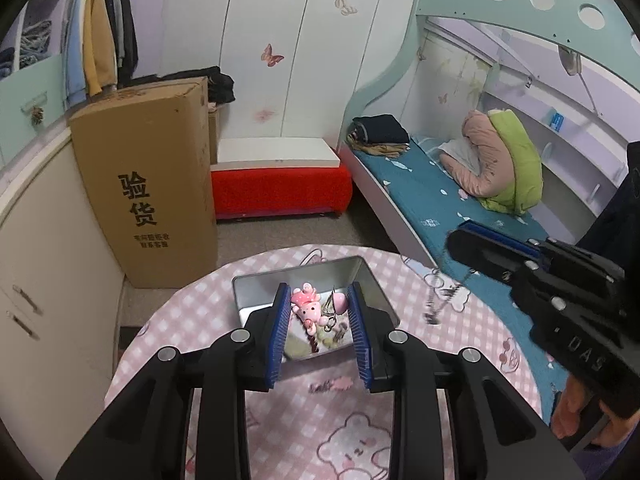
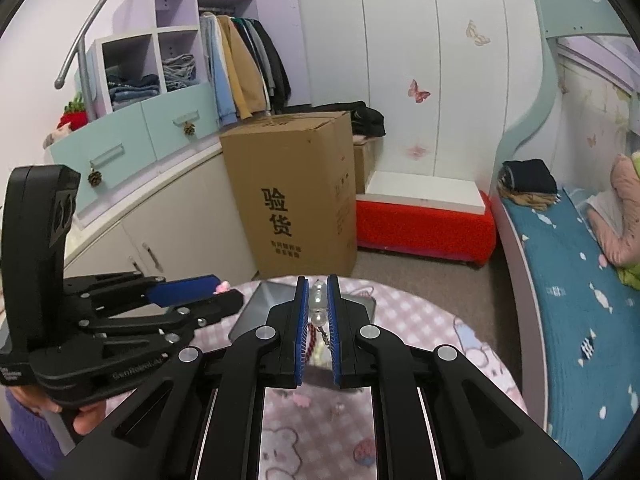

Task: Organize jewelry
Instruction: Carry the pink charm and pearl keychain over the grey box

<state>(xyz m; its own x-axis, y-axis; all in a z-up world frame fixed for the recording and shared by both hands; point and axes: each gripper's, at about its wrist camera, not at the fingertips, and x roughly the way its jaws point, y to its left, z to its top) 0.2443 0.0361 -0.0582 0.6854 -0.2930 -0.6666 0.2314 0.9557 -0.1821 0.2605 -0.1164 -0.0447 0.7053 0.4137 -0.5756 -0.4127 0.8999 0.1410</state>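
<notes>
Both grippers hold jewelry above the tin [image 1: 372, 280]: the left gripper [image 1: 320, 300] is part-closed on a pink charm [image 1: 308, 308], the right gripper [image 2: 318, 300] pinched on a pearl chain [image 2: 319, 304]. Next, I judge: lower each into the tin, then release.

you have a pink doll charm [image 1: 307, 307] lifted above the open metal tin [image 1: 256, 289]; a pearl chain [image 2: 319, 306] dangles beside it.

One metal tin [image 1: 372, 280] on the surface [image 1: 320, 420], one pink charm [image 1: 308, 308], three pearl beads [image 2: 319, 304], two grippers, one tall cardboard box [image 1: 148, 176], one red bench [image 1: 280, 192].
</notes>
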